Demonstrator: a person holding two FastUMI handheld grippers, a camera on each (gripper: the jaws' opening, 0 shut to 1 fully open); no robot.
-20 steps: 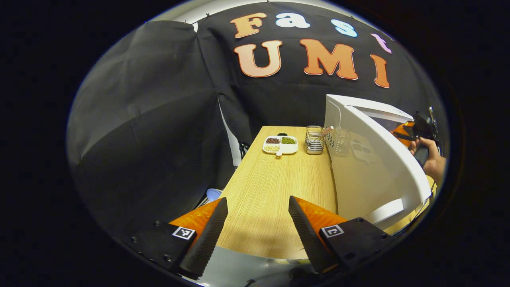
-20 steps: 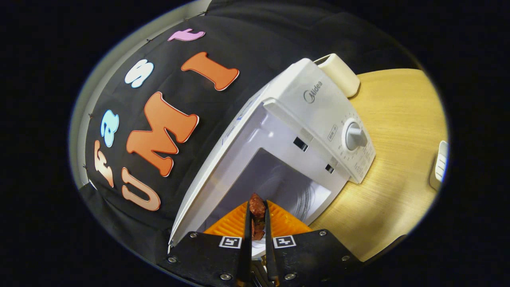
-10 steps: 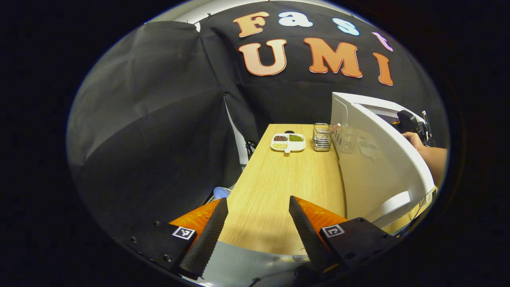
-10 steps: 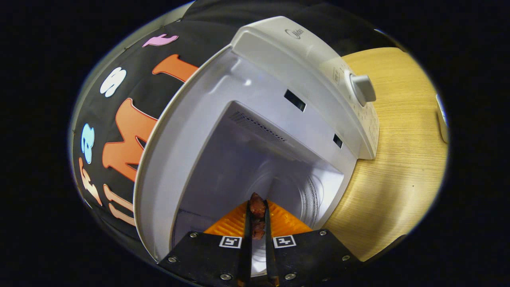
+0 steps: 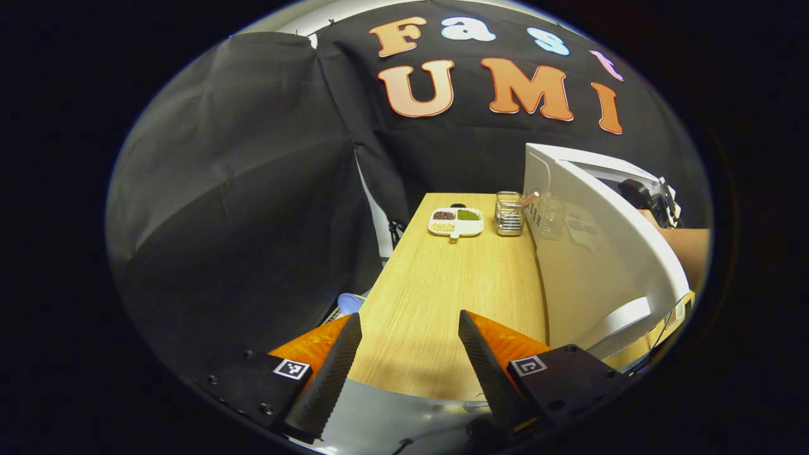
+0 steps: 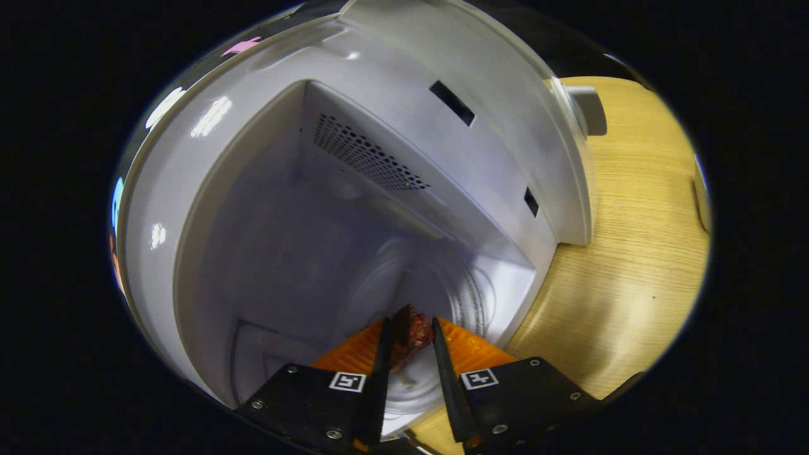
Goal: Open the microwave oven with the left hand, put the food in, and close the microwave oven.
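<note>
The white microwave (image 6: 518, 145) stands open, and its door (image 5: 588, 265) swings out toward me in the left gripper view. My right gripper (image 6: 409, 321) reaches into the cavity, low over the glass turntable (image 6: 468, 291). Its fingers stand slightly parted, with the dark reddish-brown piece of food (image 6: 411, 332) tilted between them. My left gripper (image 5: 409, 316) hangs open over the near edge of the table (image 5: 455, 284), left of the door, with nothing between its fingers. A forearm (image 5: 686, 243) reaches behind the door.
A white divided dish (image 5: 456, 221) of beans and a wire rack (image 5: 509, 213) sit at the table's far end. The door's handle (image 5: 622, 319) is close to my left gripper's right side. The microwave's knob (image 6: 588, 107) juts out above the wooden table (image 6: 632, 253).
My right gripper has gone from in front of the microwave deep into the cavity, and its fingers have parted a little around the food. The left gripper has barely shifted.
</note>
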